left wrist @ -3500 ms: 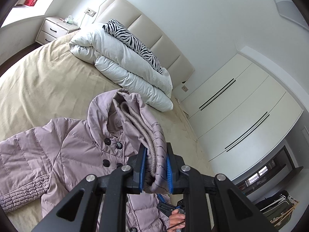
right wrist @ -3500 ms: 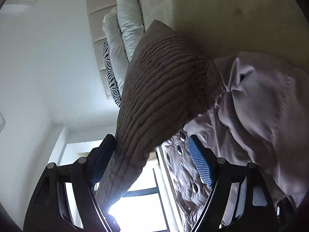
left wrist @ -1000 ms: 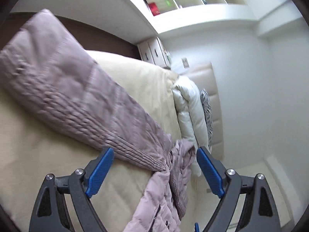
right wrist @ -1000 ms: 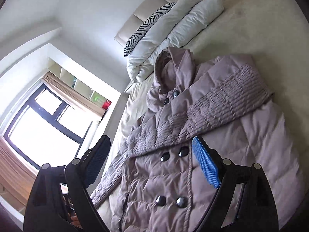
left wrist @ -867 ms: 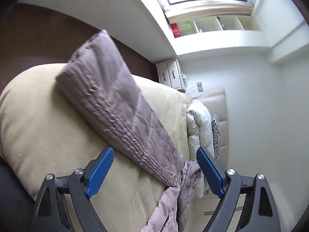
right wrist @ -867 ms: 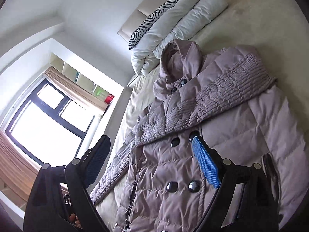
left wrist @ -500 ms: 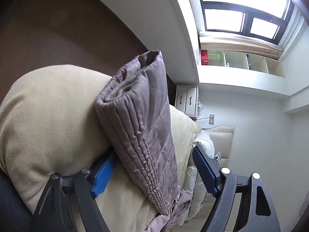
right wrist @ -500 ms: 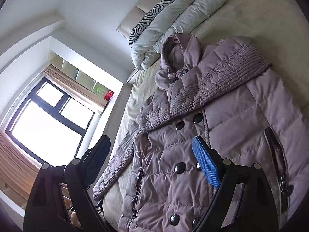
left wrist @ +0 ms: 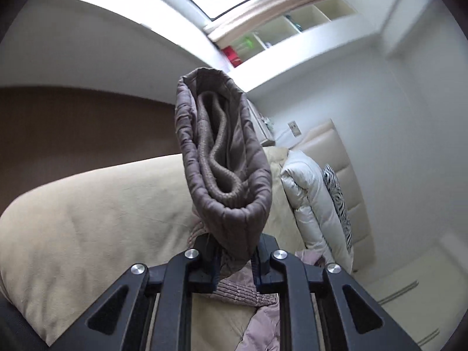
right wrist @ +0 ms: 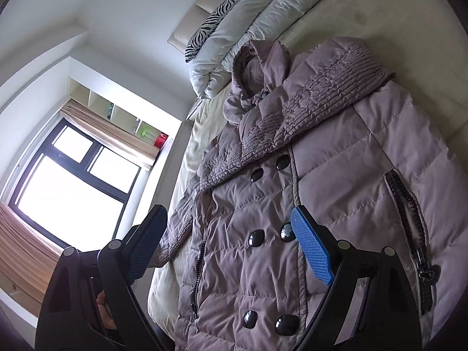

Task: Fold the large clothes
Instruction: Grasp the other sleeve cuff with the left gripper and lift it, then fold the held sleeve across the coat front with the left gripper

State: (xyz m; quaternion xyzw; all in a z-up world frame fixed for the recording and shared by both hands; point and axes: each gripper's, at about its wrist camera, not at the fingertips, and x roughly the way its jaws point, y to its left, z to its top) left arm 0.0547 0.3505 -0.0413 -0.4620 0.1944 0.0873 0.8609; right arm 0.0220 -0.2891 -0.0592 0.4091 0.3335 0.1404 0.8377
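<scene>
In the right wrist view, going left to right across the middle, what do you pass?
window → red box on the shelf → jacket collar → folded sleeve → bare bedsheet.

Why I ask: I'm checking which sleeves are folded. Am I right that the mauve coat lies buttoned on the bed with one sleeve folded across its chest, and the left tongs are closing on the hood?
Not the hood. The left wrist view shows the left tongs closing on a sleeve cuff, already pinched between them. The rest holds: the right wrist view shows the coat buttoned on the bed, one sleeve across its chest.
</scene>
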